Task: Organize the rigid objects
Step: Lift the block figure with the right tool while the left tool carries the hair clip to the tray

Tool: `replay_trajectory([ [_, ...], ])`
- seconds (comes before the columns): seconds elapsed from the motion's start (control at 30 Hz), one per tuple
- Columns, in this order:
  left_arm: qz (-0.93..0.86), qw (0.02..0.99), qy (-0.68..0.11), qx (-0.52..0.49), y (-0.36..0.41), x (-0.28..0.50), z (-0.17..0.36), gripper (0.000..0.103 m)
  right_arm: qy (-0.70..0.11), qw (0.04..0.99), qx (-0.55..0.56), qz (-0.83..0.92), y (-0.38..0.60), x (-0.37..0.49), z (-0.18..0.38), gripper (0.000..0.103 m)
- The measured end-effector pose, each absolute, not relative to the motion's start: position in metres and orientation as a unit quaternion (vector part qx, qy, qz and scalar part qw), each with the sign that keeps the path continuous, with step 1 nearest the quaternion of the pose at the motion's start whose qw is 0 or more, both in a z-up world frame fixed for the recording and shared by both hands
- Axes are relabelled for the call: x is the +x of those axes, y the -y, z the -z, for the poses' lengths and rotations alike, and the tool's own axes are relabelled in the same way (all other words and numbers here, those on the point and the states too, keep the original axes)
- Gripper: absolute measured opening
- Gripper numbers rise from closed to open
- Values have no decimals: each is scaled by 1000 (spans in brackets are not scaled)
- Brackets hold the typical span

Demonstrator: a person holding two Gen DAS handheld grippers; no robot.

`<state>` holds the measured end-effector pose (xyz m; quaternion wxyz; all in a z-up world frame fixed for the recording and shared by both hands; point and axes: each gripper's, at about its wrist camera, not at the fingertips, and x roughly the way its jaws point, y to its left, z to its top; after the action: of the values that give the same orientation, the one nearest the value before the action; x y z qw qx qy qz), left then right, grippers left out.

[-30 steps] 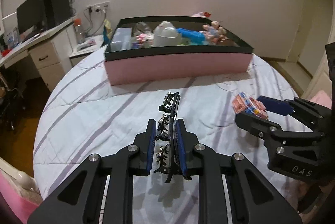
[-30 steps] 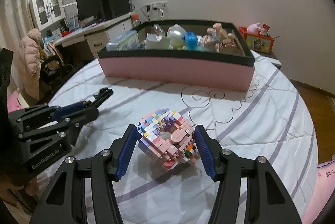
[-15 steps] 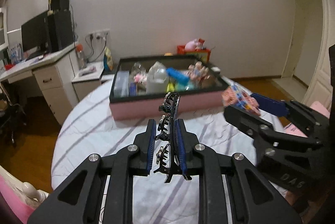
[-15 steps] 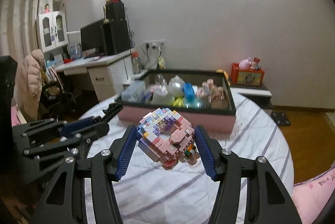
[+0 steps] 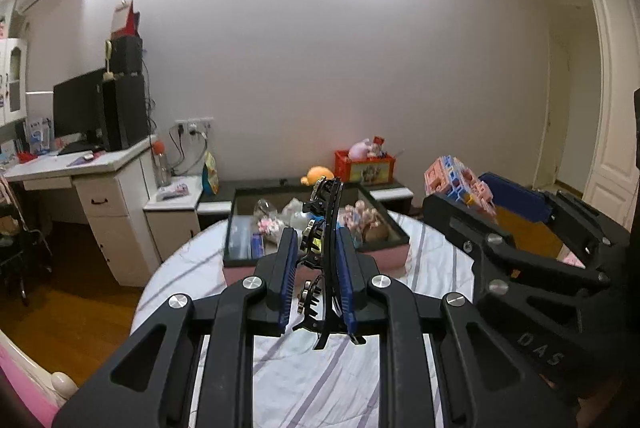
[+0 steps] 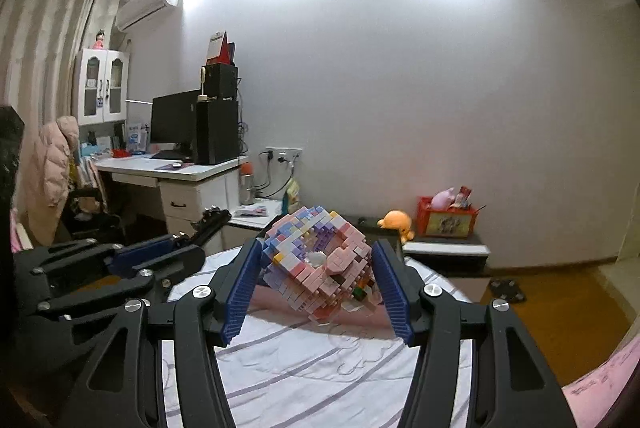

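Note:
My left gripper (image 5: 314, 248) is shut on a long black hair clip (image 5: 326, 228) that stands on edge between its blue pads, raised above the bed. My right gripper (image 6: 318, 264) is shut on a pastel brick-built model (image 6: 320, 260), pink, purple and white, also held in the air. In the left wrist view the right gripper (image 5: 486, 193) shows at the right with the model (image 5: 456, 179) in it. From the right wrist, the left gripper (image 6: 196, 232) appears at the left. The pink box with a black rim (image 5: 396, 228) holds several toys and lies ahead, partly hidden by the clip.
A round bed with a striped white cover (image 5: 304, 380) lies below both grippers. A white desk with a monitor (image 5: 80, 111) stands at the left. A low black shelf with a red crate (image 6: 446, 222) and an orange plush (image 6: 396, 222) is behind the box. Wooden floor (image 6: 560, 304) shows right.
Both grippers have risen from just above the bed and tilted up, carrying the clip and the brick model. The box now looks smaller and lower, and more wall and ceiling show.

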<state>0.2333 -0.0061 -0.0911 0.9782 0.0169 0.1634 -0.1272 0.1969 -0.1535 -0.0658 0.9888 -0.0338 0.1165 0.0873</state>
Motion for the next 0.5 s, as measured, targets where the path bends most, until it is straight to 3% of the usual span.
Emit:
replay_trajectory([
  [0.5, 77, 992, -89, 44, 8, 213, 58, 18, -60, 995, -39, -77, 145, 182, 38, 59],
])
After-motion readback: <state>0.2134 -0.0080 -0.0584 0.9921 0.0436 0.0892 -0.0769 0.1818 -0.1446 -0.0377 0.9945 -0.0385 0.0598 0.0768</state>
